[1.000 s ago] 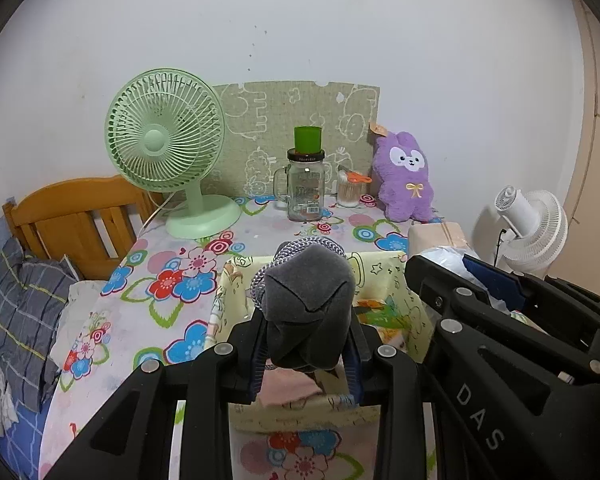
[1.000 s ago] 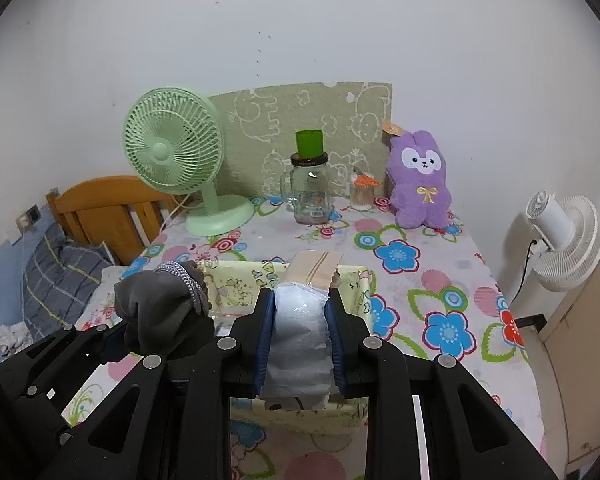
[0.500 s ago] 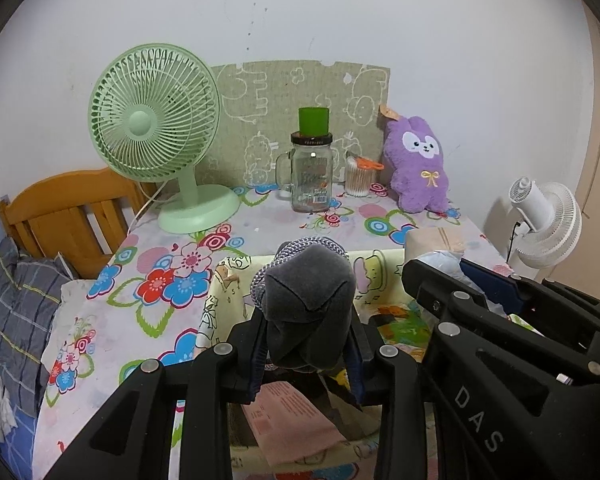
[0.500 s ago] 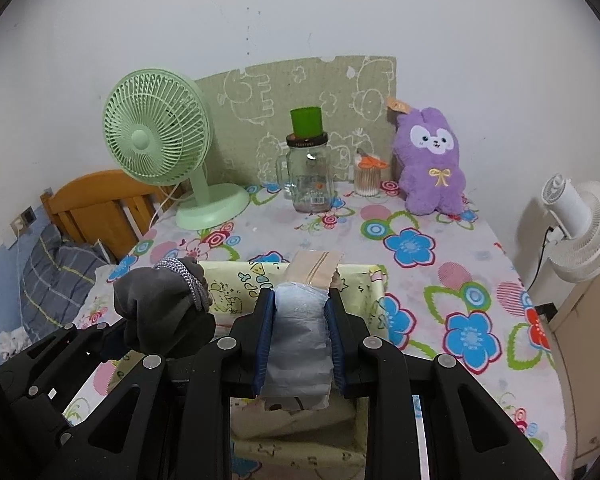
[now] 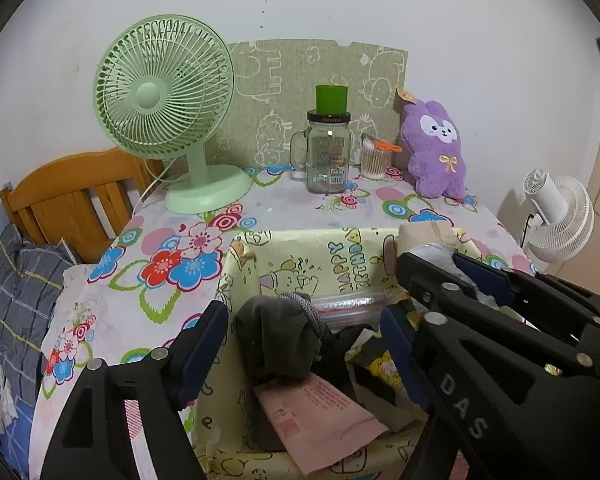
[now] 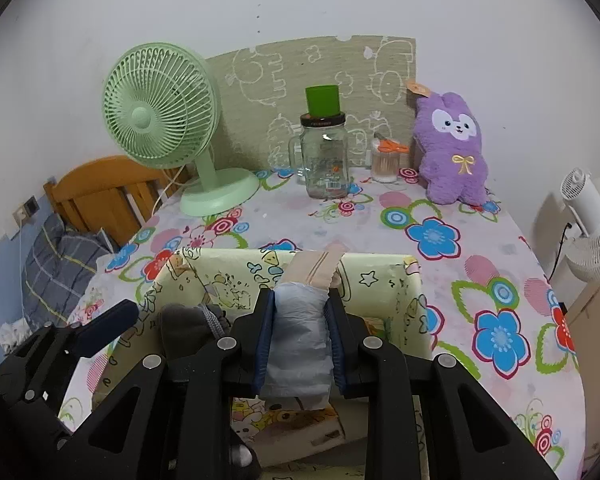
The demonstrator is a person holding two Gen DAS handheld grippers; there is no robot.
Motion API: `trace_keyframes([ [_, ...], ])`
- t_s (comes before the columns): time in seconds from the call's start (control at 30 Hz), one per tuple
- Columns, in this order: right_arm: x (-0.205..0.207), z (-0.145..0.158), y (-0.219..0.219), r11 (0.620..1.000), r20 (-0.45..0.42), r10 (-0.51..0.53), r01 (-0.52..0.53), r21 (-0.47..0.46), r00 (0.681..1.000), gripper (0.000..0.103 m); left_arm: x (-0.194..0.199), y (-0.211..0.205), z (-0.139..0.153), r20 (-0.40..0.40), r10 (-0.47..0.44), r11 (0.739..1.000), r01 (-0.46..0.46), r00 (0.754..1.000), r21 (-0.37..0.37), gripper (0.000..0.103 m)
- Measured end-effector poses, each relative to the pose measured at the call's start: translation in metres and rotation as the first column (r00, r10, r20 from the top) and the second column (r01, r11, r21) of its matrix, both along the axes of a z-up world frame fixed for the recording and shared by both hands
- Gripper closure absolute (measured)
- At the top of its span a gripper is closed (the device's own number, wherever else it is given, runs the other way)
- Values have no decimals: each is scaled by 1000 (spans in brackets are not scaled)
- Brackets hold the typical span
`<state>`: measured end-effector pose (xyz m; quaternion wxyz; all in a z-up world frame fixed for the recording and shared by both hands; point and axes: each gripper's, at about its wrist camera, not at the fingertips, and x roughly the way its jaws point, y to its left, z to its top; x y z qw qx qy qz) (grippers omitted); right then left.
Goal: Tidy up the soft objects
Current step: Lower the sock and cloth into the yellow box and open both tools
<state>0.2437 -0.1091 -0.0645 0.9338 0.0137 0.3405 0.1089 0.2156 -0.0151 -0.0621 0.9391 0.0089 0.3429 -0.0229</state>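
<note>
A grey rolled sock bundle (image 5: 280,340) lies inside the yellow cartoon-print box (image 5: 300,236), on top of a pink paper (image 5: 320,412). My left gripper (image 5: 300,340) straddles the bundle and its jaws are opening; the pads stand clear of the bundle on both sides. My right gripper (image 6: 300,300) is shut on a pale blue plastic-wrapped packet (image 6: 300,344) with a beige striped end, held over the box (image 6: 372,258). The sock bundle (image 6: 188,328) shows to its left there. The right gripper (image 5: 440,272) also reaches in from the right in the left wrist view.
On the flowered tablecloth (image 6: 432,236) behind the box stand a green fan (image 5: 164,92), a glass jar with a green cup (image 5: 328,152), a swab jar (image 5: 374,160) and a purple plush bunny (image 5: 436,152). A white fan (image 5: 556,216) is right, a wooden headboard (image 5: 72,196) left.
The left jaws have spread wide and the grey sock bundle has dropped from them into the box. Both grippers have moved forward and down over the box; the right still holds its packet.
</note>
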Motion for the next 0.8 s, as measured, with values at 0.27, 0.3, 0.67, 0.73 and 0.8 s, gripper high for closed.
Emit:
trace_keyframes([
  [0.27, 2, -6, 7, 997, -6, 75, -75, 23, 997, 75, -2, 2, -2, -20, -14, 1000, 14, 1000, -1, 23],
  [0.3, 2, -6, 7, 996, -7, 82, -81, 26, 997, 75, -2, 1, -2, -20, -13, 1000, 13, 1000, -1, 23],
  [0.67, -5, -3, 5, 996, -20, 84, -83, 24, 996, 38, -9, -2, 1, -28, -7, 1000, 7, 1000, 9, 19],
  [0.73, -8, -3, 3, 996, -22, 82, -81, 23, 996, 37, -12, -3, 2, -28, -3, 1000, 4, 1000, 13, 17],
  [0.8, -12, -1, 2, 997, -17, 78, -78, 22, 997, 33, -16, -4, 4, -24, -3, 1000, 3, 1000, 15, 16],
])
